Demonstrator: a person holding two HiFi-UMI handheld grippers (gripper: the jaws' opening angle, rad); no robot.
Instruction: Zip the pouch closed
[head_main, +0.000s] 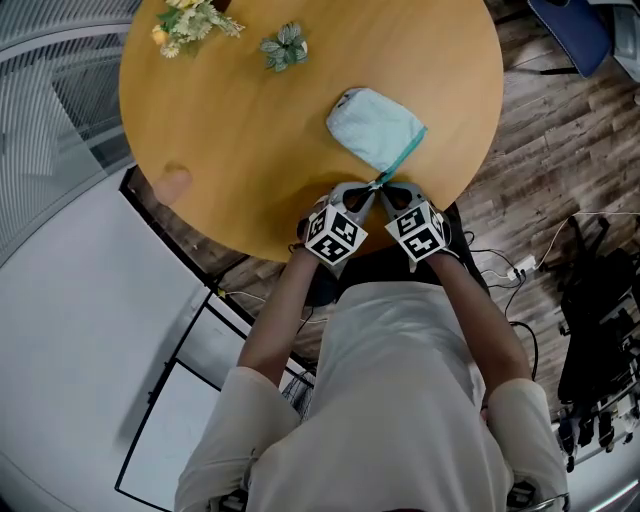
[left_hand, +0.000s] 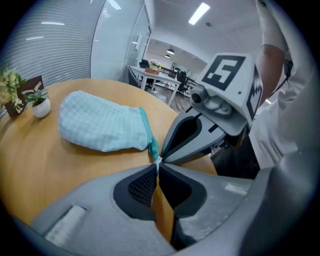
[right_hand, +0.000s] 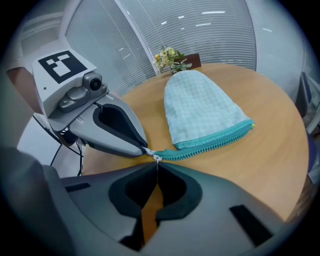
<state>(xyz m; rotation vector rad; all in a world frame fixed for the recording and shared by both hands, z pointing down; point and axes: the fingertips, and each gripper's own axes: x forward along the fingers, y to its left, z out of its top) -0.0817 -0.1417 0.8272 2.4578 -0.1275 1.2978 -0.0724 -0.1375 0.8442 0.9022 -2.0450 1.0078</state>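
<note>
A light blue checked pouch (head_main: 372, 124) lies on the round wooden table (head_main: 230, 160), its teal zipper (head_main: 405, 157) along the edge nearest me. Both grippers meet at the zipper's near end. My left gripper (left_hand: 156, 168) is shut on the small pale tab at the end of the pouch (left_hand: 102, 128). My right gripper (right_hand: 157, 168) is shut on the thin metal zipper pull (right_hand: 157, 158), tip to tip with the left gripper (right_hand: 143, 149). The zipper (right_hand: 216, 139) looks meshed along its visible length. In the head view the left gripper (head_main: 367, 193) and right gripper (head_main: 386, 191) sit at the table's front edge.
A bunch of yellow flowers (head_main: 192, 22) and a small potted plant (head_main: 285, 47) stand at the far side of the table. The table's edge runs just under the grippers. Cables (head_main: 520, 265) and dark equipment (head_main: 600, 330) lie on the floor to the right.
</note>
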